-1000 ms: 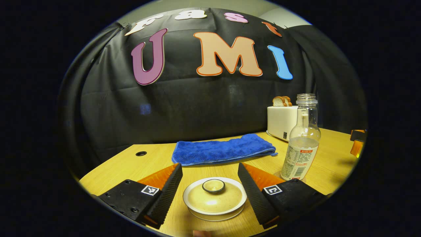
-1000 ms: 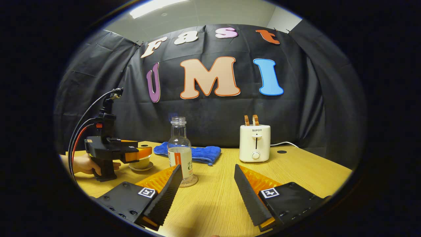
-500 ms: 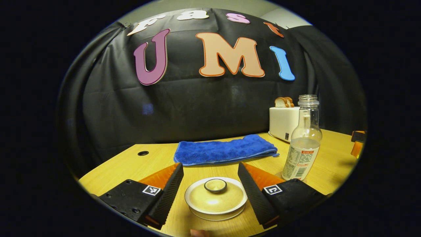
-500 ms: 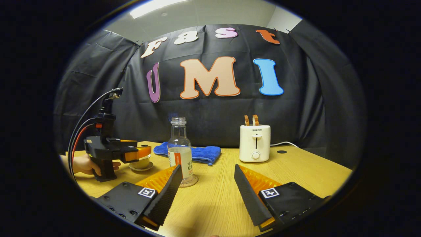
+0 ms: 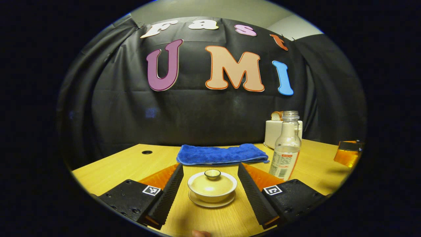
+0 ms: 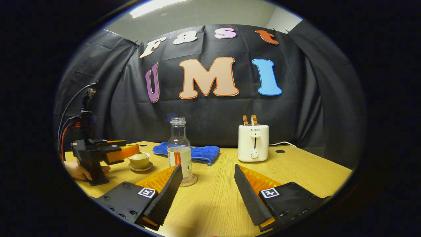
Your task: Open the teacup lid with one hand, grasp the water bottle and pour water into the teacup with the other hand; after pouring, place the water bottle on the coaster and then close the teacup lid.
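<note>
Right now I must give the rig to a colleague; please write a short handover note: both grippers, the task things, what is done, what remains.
Left gripper: open, level with the teacup, fingers either side and apart from it.
Right gripper: open, holding nothing, low over the table.
The lid sits on the teacup, which stands on its saucer.
Water bottle: upright, uncapped, partly full, standing on the coaster, by the right gripper's left finger.
Done: nothing that shows.
Left: lift the lid, grasp the bottle, pour, return it to the coaster, close the lid.
</note>
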